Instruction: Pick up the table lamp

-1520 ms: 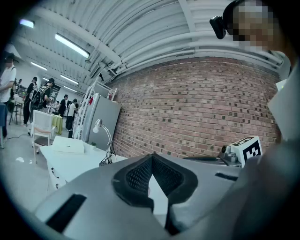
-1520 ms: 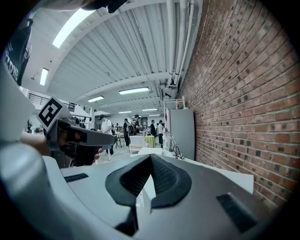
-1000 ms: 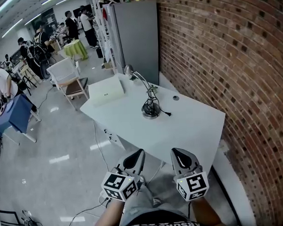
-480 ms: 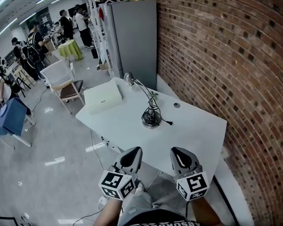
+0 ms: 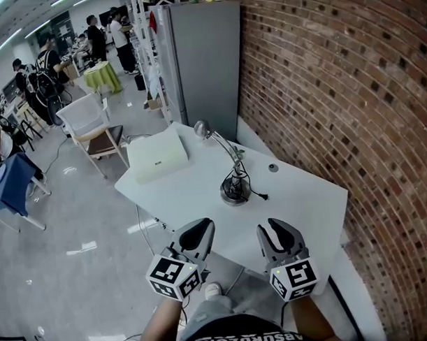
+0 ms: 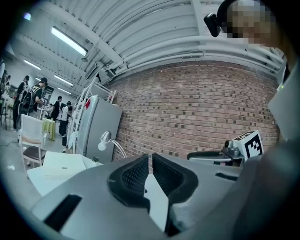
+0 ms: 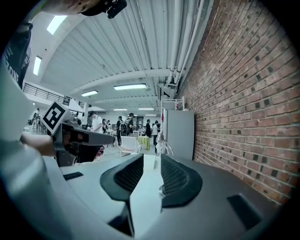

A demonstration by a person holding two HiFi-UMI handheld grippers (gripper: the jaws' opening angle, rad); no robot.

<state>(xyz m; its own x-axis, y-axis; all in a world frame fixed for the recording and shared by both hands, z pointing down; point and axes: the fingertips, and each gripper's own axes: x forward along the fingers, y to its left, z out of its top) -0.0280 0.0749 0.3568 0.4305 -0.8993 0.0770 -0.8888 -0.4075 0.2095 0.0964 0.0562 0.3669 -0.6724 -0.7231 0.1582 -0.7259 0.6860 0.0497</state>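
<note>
The table lamp (image 5: 235, 191) stands on the white table (image 5: 305, 198), with a round metal base, a cable coiled on it and a thin bent neck up to the head (image 5: 201, 129). Both grippers hover at the table's near edge, well short of the lamp. My left gripper (image 5: 199, 231) is shut and holds nothing. The jaws of my right gripper (image 5: 277, 230) are opening, with a narrow gap and nothing between them. In the left gripper view the lamp head (image 6: 103, 141) shows far left of the shut left gripper (image 6: 150, 158). The lamp (image 7: 161, 140) shows far ahead above my right gripper (image 7: 151, 160).
A flat white box (image 5: 157, 156) lies on the table's far left part and a small round disc (image 5: 273, 168) lies near the brick wall (image 5: 336, 92). A grey cabinet (image 5: 202, 55) stands behind the table. A white chair (image 5: 93, 125) and several people are at the back left.
The table and lamp have come nearer and lower in the head view as both grippers moved forward. The right gripper's jaws have parted; the left stays shut.
</note>
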